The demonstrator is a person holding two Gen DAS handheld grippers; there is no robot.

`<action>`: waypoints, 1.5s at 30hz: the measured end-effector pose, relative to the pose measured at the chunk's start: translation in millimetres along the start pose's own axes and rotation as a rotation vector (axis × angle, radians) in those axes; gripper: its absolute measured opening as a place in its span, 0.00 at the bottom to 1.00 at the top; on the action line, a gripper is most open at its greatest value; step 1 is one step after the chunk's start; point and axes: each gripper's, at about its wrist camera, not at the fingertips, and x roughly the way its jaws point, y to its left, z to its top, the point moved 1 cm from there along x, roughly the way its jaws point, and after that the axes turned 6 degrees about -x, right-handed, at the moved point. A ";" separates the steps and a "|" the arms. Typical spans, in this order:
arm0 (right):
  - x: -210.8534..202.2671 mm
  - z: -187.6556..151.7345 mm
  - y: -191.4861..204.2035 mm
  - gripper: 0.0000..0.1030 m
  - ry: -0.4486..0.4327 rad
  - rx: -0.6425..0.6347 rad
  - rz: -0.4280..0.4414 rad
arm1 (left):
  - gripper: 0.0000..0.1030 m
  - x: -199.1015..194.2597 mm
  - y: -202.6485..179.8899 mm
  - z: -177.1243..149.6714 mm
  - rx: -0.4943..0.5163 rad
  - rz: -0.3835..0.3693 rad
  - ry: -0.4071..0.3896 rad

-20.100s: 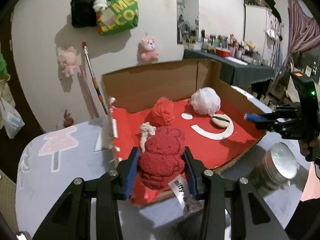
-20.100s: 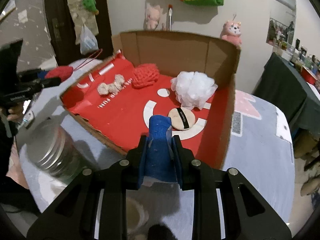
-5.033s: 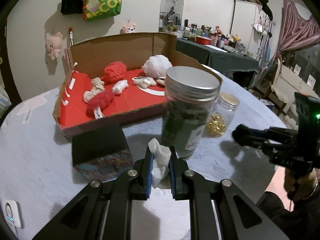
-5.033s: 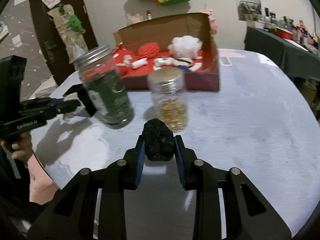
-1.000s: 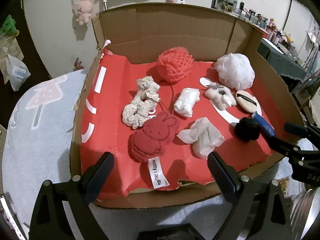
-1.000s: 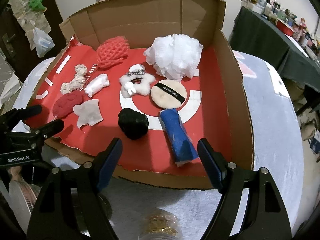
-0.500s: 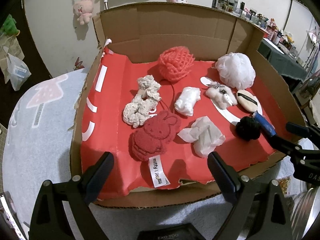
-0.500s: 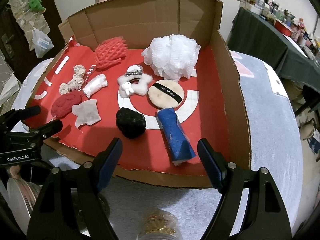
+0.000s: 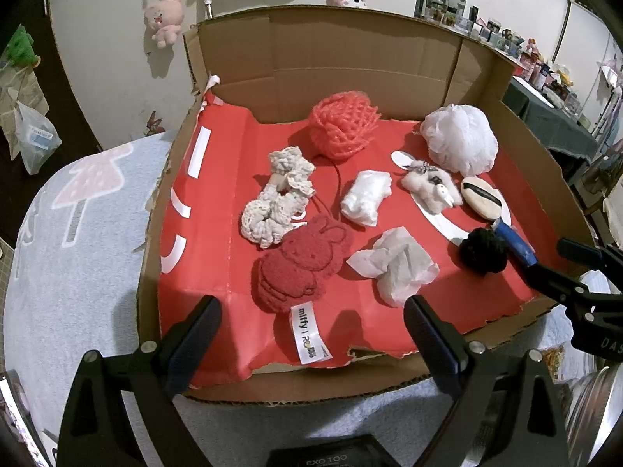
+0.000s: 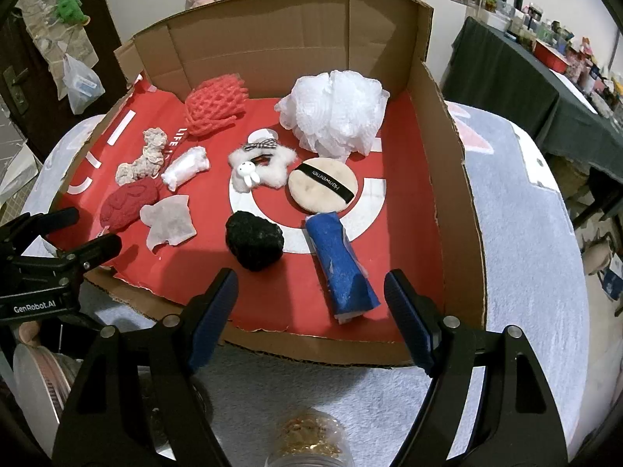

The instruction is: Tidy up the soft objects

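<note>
Left wrist view: my left gripper (image 9: 311, 323) hangs wide open w/ nothing between the pads, over the near edge of the cardboard box (image 9: 331, 58). All soft stuff lies inside the box on its red liner. Taking the red bunny cloth (image 9: 300, 264) as landmark: cream crochet scrunchie (image 9: 276, 202) touches it on the far side, crumpled white tissue (image 9: 397, 264) just to its right, small white wad (image 9: 366, 196) beyond the tissue. Coral mesh ball (image 9: 342, 124) sits far behind the bunny cloth, near the back wall. Black pom (image 9: 483, 251) lies further right of the tissue, blue roll (image 9: 514, 241) touching it.

Right wrist view: my right gripper (image 10: 311, 311) also stands wide, empty, above the box's near edge. From here the blue roll (image 10: 340, 264) lies just right of the black pom (image 10: 255, 245), its far end at the round powder puff (image 10: 321, 188). White fluffy clip (image 10: 259, 171) is left of the puff, white bath pouf (image 10: 335, 113) behind it. My left gripper (image 10: 78, 233) shows at the box's left corner.
</note>
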 end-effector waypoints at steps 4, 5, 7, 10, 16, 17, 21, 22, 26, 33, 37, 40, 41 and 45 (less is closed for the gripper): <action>-0.5 0.1 -0.4 0.75 -0.003 0.000 -0.001 | 0.93 0.0 -0.2 0.1 0.002 0.001 -0.002; -0.7 0.1 0.0 0.75 -0.002 -0.001 -0.002 | 0.93 0.0 -0.2 0.1 0.003 0.002 -0.002; -0.7 0.3 -0.2 0.75 -0.003 -0.004 -0.003 | 0.93 0.1 -0.1 0.0 0.001 0.002 -0.002; -1.3 -0.1 0.0 0.75 -0.002 -0.002 -0.003 | 0.93 0.0 -0.1 0.3 0.001 0.003 -0.002; -1.3 -0.4 0.6 0.75 -0.002 -0.002 -0.003 | 0.93 0.0 0.2 0.6 0.001 0.002 -0.002; -1.3 -0.4 0.5 0.75 -0.002 -0.002 -0.003 | 0.93 0.0 0.2 0.5 0.000 0.001 -0.002; -1.3 -0.6 0.6 0.75 -0.002 -0.003 -0.004 | 0.93 -0.3 -0.2 0.0 0.002 0.002 -0.002; -1.3 -0.6 0.6 0.75 -0.002 -0.003 -0.004 | 0.93 -0.1 0.0 0.2 0.001 0.002 -0.002; -1.3 -0.6 0.6 0.75 -0.003 -0.002 -0.004 | 0.93 -0.3 -0.1 -0.1 0.002 0.000 -0.002; -1.4 -0.8 1.2 0.75 -0.002 -0.005 -0.004 | 0.93 -0.8 0.2 -0.2 -0.001 0.000 -0.004; -2.4 -0.7 2.4 0.75 -0.004 -0.012 -0.012 | 0.94 -1.3 0.1 -0.8 -0.006 -0.009 -0.002; -2.8 -0.4 4.1 0.75 -0.007 -0.026 -0.013 | 0.96 -2.9 0.3 -1.5 -0.006 -0.005 -0.004; -2.7 -0.3 5.1 0.75 -0.007 -0.030 -0.012 | 0.96 -4.9 0.1 -0.8 -0.003 0.010 -0.015; -8.2 0.6 5.3 0.75 -0.017 -0.034 -0.019 | 0.96 -17.8 0.7 1.0 -0.005 0.016 -0.050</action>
